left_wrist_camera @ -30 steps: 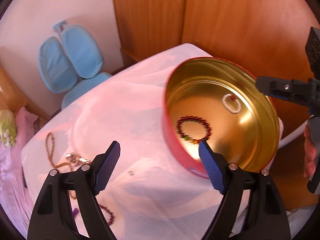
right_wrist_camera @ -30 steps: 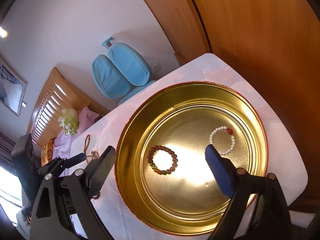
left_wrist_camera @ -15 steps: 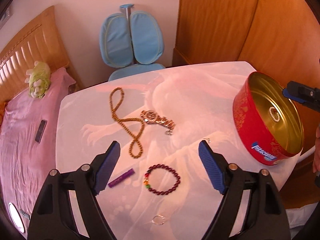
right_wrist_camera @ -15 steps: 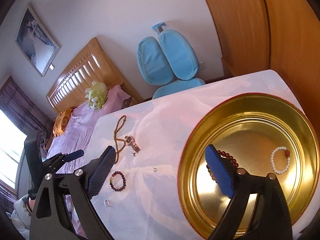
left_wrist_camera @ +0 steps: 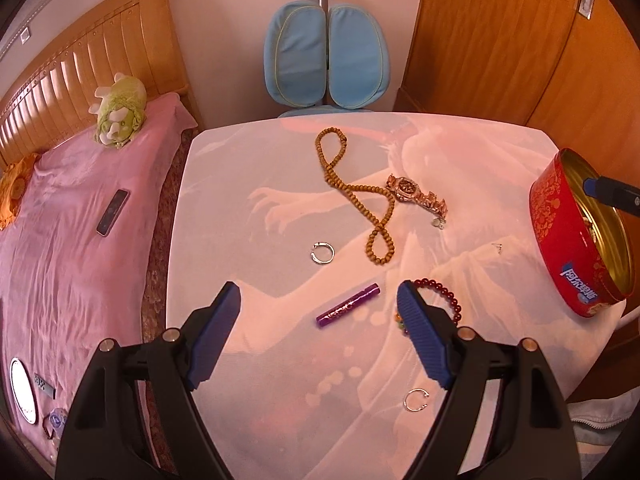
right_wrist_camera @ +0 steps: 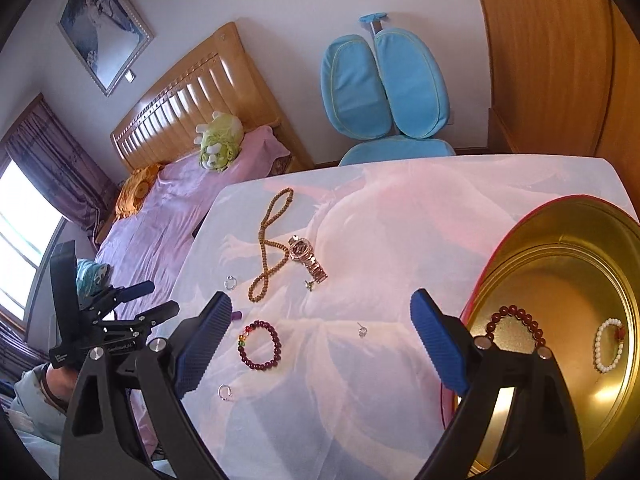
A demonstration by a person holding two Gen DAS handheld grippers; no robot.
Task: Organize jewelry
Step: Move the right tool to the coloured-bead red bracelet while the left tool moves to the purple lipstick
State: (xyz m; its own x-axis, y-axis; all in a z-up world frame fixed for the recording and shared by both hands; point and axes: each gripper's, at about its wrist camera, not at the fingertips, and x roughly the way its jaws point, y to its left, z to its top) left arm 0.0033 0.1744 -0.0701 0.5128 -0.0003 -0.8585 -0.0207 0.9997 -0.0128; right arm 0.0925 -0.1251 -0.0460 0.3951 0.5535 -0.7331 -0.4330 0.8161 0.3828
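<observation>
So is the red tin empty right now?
No. The red tin has no lid, and a dark red bracelet and white bead bracelet lie inside.

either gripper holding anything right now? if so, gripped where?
Nothing is held. The left gripper is open above the purple tube on the table; the right gripper is open, empty, beside the red tin.

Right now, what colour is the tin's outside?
Red with a darker ornamental pattern and a blue label; the tin shows best in the left wrist view.

Glossy metal tin (right_wrist_camera: 568, 264) — wooden beads (left_wrist_camera: 352, 192)
</observation>
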